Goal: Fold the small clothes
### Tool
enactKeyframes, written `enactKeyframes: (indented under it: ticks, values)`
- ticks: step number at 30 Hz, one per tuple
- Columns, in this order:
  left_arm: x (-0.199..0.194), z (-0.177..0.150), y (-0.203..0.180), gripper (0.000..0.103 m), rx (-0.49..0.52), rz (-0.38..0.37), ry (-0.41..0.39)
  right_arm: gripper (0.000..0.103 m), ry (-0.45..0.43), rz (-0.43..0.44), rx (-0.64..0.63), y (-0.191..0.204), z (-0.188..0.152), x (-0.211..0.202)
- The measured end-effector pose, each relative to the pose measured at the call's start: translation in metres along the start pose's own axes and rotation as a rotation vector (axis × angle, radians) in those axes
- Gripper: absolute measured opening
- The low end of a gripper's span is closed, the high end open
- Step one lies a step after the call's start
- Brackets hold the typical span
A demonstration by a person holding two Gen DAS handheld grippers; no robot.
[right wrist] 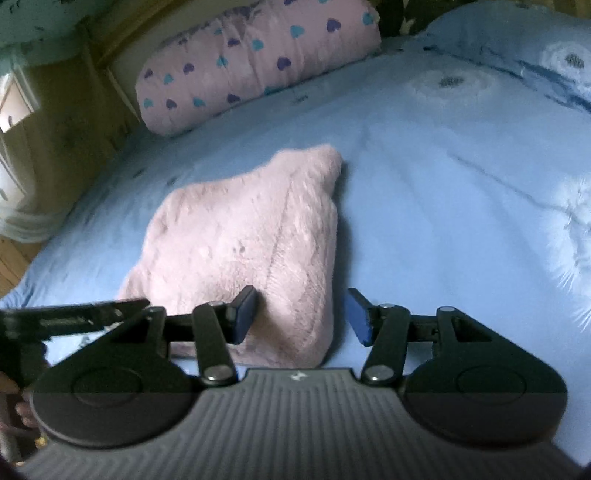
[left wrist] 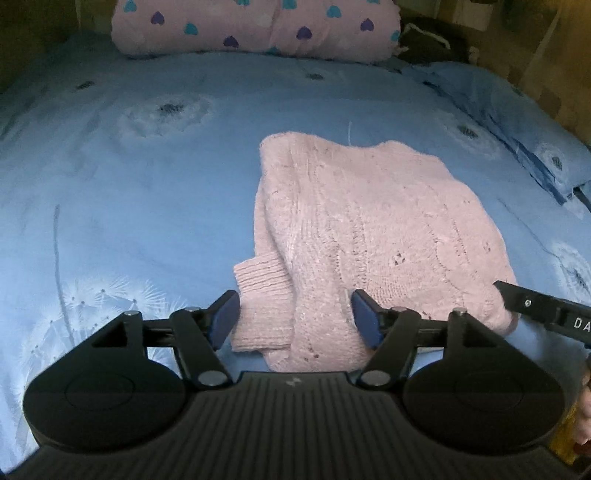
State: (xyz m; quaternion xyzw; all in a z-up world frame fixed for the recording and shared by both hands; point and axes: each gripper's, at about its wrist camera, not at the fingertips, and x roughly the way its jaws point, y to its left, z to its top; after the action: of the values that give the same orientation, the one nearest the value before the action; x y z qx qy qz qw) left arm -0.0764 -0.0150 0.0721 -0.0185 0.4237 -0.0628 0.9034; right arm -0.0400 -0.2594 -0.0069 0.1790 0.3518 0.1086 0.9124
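— Left wrist view: claws?
— Left gripper (left wrist: 295, 319) spread over pink sweater's (left wrist: 373, 229) cuff (left wrist: 258, 306); right gripper (right wrist: 301, 315) spread, holding nothing.
— Sweater?
— Lay folded on blue bedspread (left wrist: 129, 206), pillow (left wrist: 255, 26) beyond.

sweater (left wrist: 369, 229): on the bed cover (left wrist: 129, 206), ahead of both tongs
sleeve cuff (left wrist: 258, 306): between the left gripper (left wrist: 295, 317) fingers, at its left pad
right gripper (right wrist: 303, 314): spans the sweater's near right corner
bolster (left wrist: 255, 26): far behind the sweater, at the bed's head
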Motion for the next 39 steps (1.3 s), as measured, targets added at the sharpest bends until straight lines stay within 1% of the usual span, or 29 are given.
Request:
enactKeyframes:
  ticks: [4,5,6,10,12,14,15,18,20,23,24,32,39]
  values:
    - [-0.016,-0.005,-0.008,0.073,0.008,0.021,-0.026,0.057,-0.039,-0.007,-0.019,0.004,-0.002,-0.011]
    - [-0.020,-0.007,-0.010,0.075,0.003,0.022,-0.030,0.057,-0.047,-0.006,-0.031,0.008,-0.004,-0.015]
    - [-0.024,-0.010,-0.011,0.080,-0.005,0.024,-0.030,0.057,-0.055,-0.006,-0.047,0.010,-0.005,-0.019]
    - [-0.038,-0.025,-0.019,0.089,-0.013,0.040,-0.040,0.057,-0.085,-0.026,-0.111,0.019,-0.017,-0.037]
    - [-0.041,-0.033,-0.025,0.095,-0.005,0.056,-0.054,0.075,-0.097,-0.048,-0.148,0.025,-0.024,-0.042]
    - [-0.041,-0.042,-0.030,0.098,0.005,0.075,-0.068,0.081,-0.120,-0.066,-0.192,0.030,-0.033,-0.044]
    - [-0.040,-0.046,-0.033,0.099,0.009,0.088,-0.070,0.082,-0.123,-0.077,-0.218,0.032,-0.038,-0.044]
    - [-0.028,-0.057,-0.040,0.101,0.017,0.119,-0.042,0.082,-0.102,-0.102,-0.270,0.035,-0.047,-0.038]
    - [-0.019,-0.062,-0.043,0.101,0.016,0.131,-0.016,0.082,-0.089,-0.119,-0.279,0.033,-0.051,-0.032]
    - [-0.007,-0.068,-0.048,0.101,0.022,0.147,0.021,0.082,-0.091,-0.148,-0.279,0.028,-0.058,-0.024]
    - [-0.004,-0.069,-0.049,0.103,0.028,0.156,0.019,0.082,-0.090,-0.157,-0.279,0.026,-0.059,-0.022]
    - [0.003,-0.072,-0.053,0.103,0.047,0.180,-0.005,0.085,-0.105,-0.182,-0.319,0.028,-0.071,-0.015]
    - [0.004,-0.073,-0.056,0.103,0.054,0.190,-0.013,0.086,-0.106,-0.186,-0.315,0.030,-0.072,-0.014]
